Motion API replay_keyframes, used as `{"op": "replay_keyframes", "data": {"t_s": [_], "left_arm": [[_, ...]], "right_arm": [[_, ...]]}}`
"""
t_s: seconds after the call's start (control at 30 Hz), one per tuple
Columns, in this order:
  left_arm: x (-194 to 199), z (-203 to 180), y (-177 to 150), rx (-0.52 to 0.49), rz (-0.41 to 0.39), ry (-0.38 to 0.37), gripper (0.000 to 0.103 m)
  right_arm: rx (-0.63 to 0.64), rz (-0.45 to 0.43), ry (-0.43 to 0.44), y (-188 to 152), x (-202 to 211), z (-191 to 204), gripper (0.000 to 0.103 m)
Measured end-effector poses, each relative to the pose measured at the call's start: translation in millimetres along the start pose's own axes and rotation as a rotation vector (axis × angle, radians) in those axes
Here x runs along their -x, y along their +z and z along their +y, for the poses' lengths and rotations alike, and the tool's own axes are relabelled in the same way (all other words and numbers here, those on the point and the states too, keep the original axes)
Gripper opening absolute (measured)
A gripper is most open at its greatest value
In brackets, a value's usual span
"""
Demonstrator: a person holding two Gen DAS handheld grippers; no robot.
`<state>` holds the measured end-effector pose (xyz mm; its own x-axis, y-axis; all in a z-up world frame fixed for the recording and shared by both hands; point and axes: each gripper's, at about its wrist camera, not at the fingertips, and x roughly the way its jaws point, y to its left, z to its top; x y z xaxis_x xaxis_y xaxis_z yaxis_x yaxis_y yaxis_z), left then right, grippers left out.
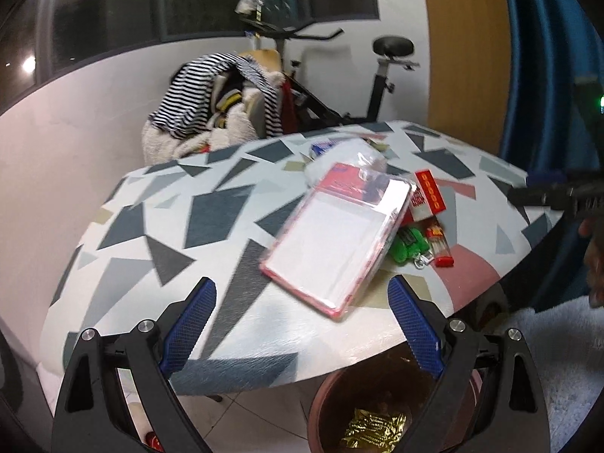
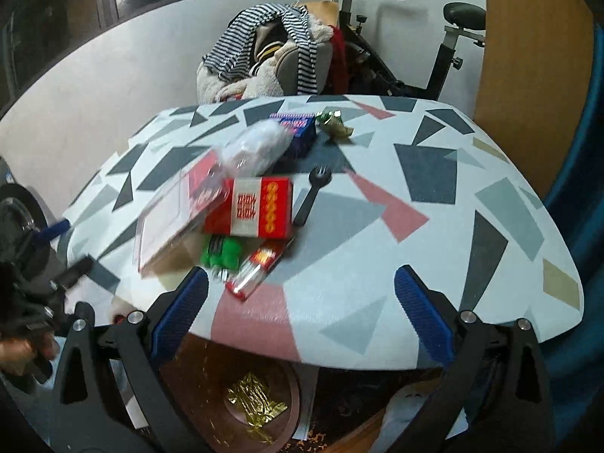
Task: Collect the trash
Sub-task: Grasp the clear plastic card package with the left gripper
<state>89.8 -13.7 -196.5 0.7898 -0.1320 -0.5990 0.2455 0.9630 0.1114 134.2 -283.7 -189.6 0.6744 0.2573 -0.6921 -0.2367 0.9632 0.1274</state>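
Trash pile: a loose cluster on the patterned tabletop — a clear plastic package with a pink-edged card, a red-and-white box, a green item, a red lighter, a black plastic fork, a blue box and a crumpled gold-green wrapper.
Bin: a round brown bin stands on the floor under the near table edge, with gold foil already at its bottom.
Left gripper: jaws spread wide, holding nothing — poised over the near table edge.
Right gripper: jaws likewise wide apart and empty, also at the near edge.
Nearest thing to left gripper: the plastic package lies just ahead and slightly right of the gap between the fingers; its near corner overhangs toward the right blue pad.
Package long axis: runs diagonally, near-left to far-right, so it sits askew to the jaw line.
Nearest thing to right gripper: the lighter, ahead and left of centre, just beside the left blue pad; its axis is also diagonal.
Arm choice (judgement): the left gripper is better placed for the package, the right for the lighter and the green item.
Image quality: the package is motion-blurred in both views, so its exact edge cannot be fixed.
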Motion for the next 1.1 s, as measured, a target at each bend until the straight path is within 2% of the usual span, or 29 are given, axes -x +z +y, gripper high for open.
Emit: {"op": "replay_keyframes", "data": {"t_s": [0.27,0.4,0.53,0.57,0.6,0.63,0.67,0.7,0.73,0.8,0.87,1.0,1.1], "left_arm": [[-54,-28,7,-0.106,0.108,-0.018,0.090],[-84,-43,9,-0.183,0.145,0.044,0.090],[-100,-48,14,-0.211,0.158,0.108,0.089],[-103,-48,16,-0.211,0.160,0.115,0.082],[-106,-48,18,-0.214,0.168,0.111,0.068],[-107,-49,21,-0.226,0.166,0.116,0.064],[-105,-48,23,-0.239,0.153,0.125,0.052],[-100,-47,26,-0.253,0.133,0.123,0.044],[-92,-44,31,-0.253,0.115,0.112,0.041],[-81,-32,39,-0.223,0.083,0.098,0.030],[-69,-6,50,-0.129,0.063,0.070,0.025],[-59,46,63,0.071,0.057,0.028,0.018],[-55,86,63,0.240,0.060,0.002,0.017]], "right_arm": [[-0.021,0.001,-0.003,7,-8,-11,0.097],[-0.040,0.002,-0.001,7,-13,-16,0.097],[-0.055,0.009,0.000,8,-19,-22,0.097],[-0.059,0.012,0.000,8,-20,-24,0.097],[-0.062,0.014,0.004,9,-21,-25,0.097],[-0.064,0.015,0.007,9,-21,-26,0.097],[-0.065,0.015,0.009,10,-22,-27,0.097],[-0.065,0.013,0.011,11,-22,-28,0.097],[-0.063,0.011,0.015,13,-22,-28,0.097],[-0.058,0.007,0.032,16,-22,-28,0.097],[-0.053,0.006,0.048,20,-23,-27,0.097],[-0.053,0.001,0.108,35,-34,-19,0.096],[-0.048,0.009,0.149,50,-46,-11,0.086]]}}
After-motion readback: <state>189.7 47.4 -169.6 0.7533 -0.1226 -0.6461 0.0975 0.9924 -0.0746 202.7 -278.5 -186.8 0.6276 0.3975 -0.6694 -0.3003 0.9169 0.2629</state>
